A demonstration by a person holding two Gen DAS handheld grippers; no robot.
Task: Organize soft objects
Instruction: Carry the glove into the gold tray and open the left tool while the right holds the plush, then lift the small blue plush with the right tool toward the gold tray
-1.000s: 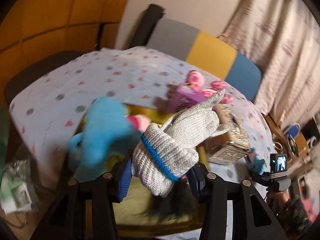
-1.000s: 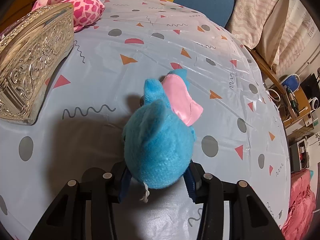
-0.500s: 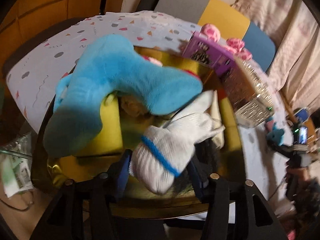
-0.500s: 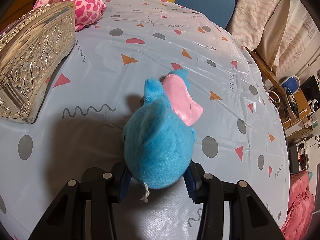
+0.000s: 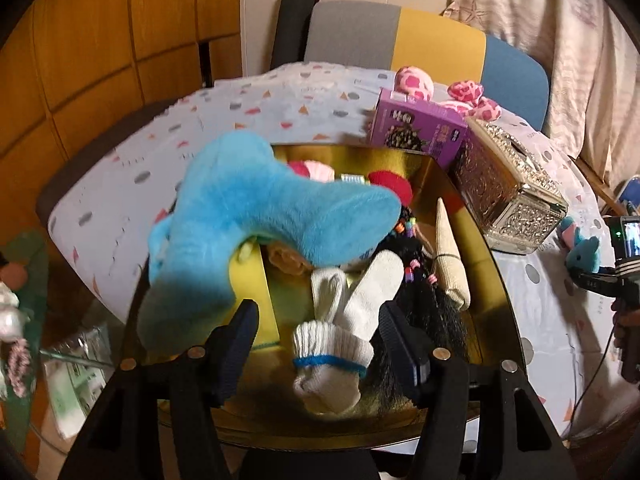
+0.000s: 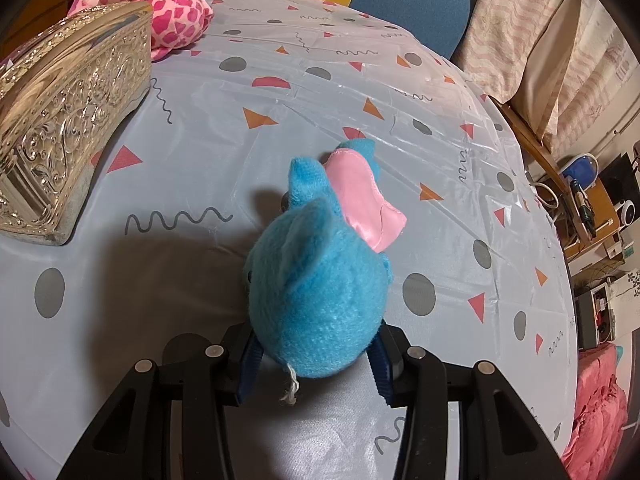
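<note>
In the left wrist view my left gripper (image 5: 318,340) is open over a gold bin (image 5: 492,280). A white knit glove with a blue cuff stripe (image 5: 344,332) lies loose between the fingers, inside the bin. A big blue plush (image 5: 260,224) drapes over the bin's left side, above other soft items. In the right wrist view my right gripper (image 6: 316,364) is shut on a small blue plush with a pink fin (image 6: 320,280), which rests on the patterned tablecloth (image 6: 400,92). This plush also shows in the left wrist view (image 5: 582,250).
An ornate silver box (image 5: 508,196) (image 6: 68,120) stands right of the bin. A purple carton (image 5: 416,128) and a pink spotted plush (image 5: 416,84) (image 6: 168,12) lie behind it. A striped chair (image 5: 436,44) stands at the far table edge.
My left gripper carried the glove over the bin, lowered it, then opened; the glove now lies loose in the bin. The right gripper and its plush have not moved.
</note>
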